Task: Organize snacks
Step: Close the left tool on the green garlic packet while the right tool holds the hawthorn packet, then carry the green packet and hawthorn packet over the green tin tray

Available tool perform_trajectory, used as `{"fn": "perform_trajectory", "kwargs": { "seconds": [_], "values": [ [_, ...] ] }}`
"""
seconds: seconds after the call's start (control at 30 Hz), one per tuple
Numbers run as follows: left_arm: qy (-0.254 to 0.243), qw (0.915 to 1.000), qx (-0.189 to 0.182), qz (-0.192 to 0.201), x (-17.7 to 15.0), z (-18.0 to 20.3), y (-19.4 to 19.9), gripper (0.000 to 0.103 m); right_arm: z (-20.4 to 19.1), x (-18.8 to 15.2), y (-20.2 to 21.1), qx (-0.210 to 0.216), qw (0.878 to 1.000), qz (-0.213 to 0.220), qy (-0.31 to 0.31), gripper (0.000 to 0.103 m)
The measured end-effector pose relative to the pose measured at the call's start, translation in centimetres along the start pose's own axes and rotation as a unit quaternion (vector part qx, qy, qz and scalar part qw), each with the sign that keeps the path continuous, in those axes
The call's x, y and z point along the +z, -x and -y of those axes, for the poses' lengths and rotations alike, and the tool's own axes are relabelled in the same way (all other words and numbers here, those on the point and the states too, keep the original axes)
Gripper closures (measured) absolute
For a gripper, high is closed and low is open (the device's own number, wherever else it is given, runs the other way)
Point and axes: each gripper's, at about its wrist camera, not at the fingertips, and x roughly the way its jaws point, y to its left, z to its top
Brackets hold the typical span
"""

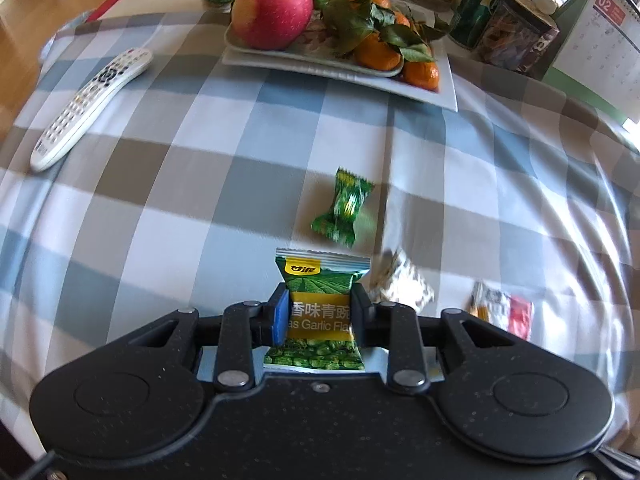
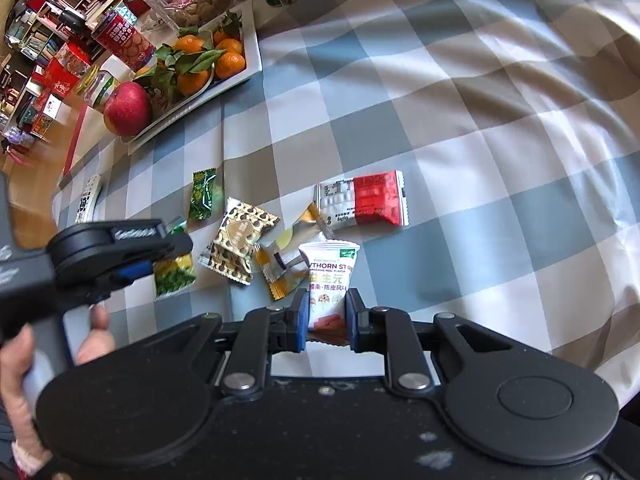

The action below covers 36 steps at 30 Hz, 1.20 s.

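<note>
We're over a table with a blue, grey and white checked cloth (image 1: pixel 240 152), clutter along the far edge.

Left gripper (image 1: pixel 319 314): jaws pinch a green and yellow pea packet (image 1: pixel 318 300) across its middle, blue pads pressed on both sides, the packet's top edge sticking out past the fingertips. In the right wrist view the same gripper (image 2: pixel 160 264) sits at the left, a person's hand (image 2: pixel 24 360) on its handle, and the packet (image 2: pixel 174 274) pokes out of it.

Right gripper (image 2: pixel 325 312): jaws squeezed on a white hawthorn strip packet (image 2: pixel 330 276), pads on both sides, its top sticking out beyond the tips.

Loose on the cloth:
- green twist-wrapped candy (image 1: pixel 344 208), beyond the left gripper, apart from it
- white and gold patterned packet (image 2: pixel 236 240), between the two grippers
- small gold and silver packet (image 2: pixel 288 260), just left of the hawthorn packet, touching or nearly so
- red and white packet (image 2: pixel 364 204), lying flat beyond the right gripper

Further back: a white rectangular tray (image 1: pixel 440 92) holding a red apple (image 1: pixel 272 12) and leafy mandarins (image 1: pixel 380 52). A white remote (image 1: pixel 88 108) lies left of the tray. Behind the tray are jars and cans, including a green can (image 1: pixel 480 0), and a desk calendar (image 1: pixel 600 40) at the right.
</note>
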Motion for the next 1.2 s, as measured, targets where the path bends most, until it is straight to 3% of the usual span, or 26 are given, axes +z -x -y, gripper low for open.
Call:
{"fn": "perform_trajectory", "kwargs": {
  "seconds": [0.2, 0.5, 0.77, 0.9, 1.03, 1.2],
  "values": [
    [-0.032, 0.9991, -0.007, -0.027, -1.6, 0.6, 1.0, 0.064, -0.6, -0.5, -0.3, 0.005, 1.0, -0.014, 0.008, 0.082],
    [-0.072, 0.9965, -0.025, -0.034, -2.9, 1.3, 2.1, 0.064, -0.4, -0.5, -0.9, -0.003, 1.0, -0.027, 0.003, 0.082],
    [-0.086, 0.9961, -0.017, -0.007, -3.9, 1.1, 3.6, 0.064, -0.4, -0.2, -1.0, -0.022, 1.0, -0.014, 0.005, 0.082],
    [-0.071, 0.9965, -0.041, 0.017, -5.4, 0.6, 5.9, 0.064, -0.3, -0.1, -0.4, -0.021, 1.0, 0.013, 0.004, 0.082],
    [-0.058, 0.9957, -0.056, 0.046, -8.8, -0.7, 8.2, 0.064, -0.4, -0.1, 0.8, -0.007, 0.998, 0.061, 0.019, 0.082],
    [-0.035, 0.9951, -0.064, 0.067, -13.9, -2.9, 9.9, 0.064, -0.9, -1.7, 3.7, 0.0, 0.985, 0.166, 0.055, 0.083]
  ]
}}
